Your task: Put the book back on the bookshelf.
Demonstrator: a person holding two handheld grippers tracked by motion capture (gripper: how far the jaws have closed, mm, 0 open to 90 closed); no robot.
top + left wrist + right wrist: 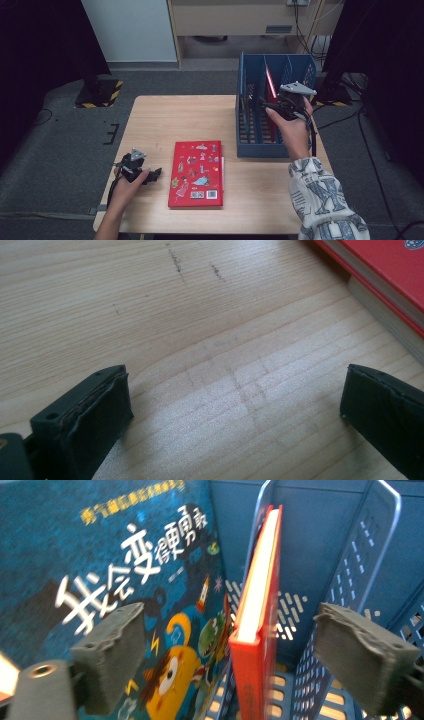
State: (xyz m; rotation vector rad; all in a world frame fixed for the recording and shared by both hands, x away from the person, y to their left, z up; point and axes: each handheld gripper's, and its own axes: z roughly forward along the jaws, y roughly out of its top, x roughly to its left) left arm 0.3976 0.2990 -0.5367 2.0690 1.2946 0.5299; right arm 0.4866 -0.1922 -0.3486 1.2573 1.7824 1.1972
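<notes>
Inside the blue file rack (260, 135), a red book (255, 645) stands upright on its edge in a middle compartment, with a blue picture book (115, 570) leaning in the slot beside it. The right gripper (227, 665) straddles the red book, jaws spread clear of its covers. On the wooden table (165, 120), another red book (196, 173) lies flat; the left gripper (235, 425) rests beside it, jaws wide apart around nothing.
</notes>
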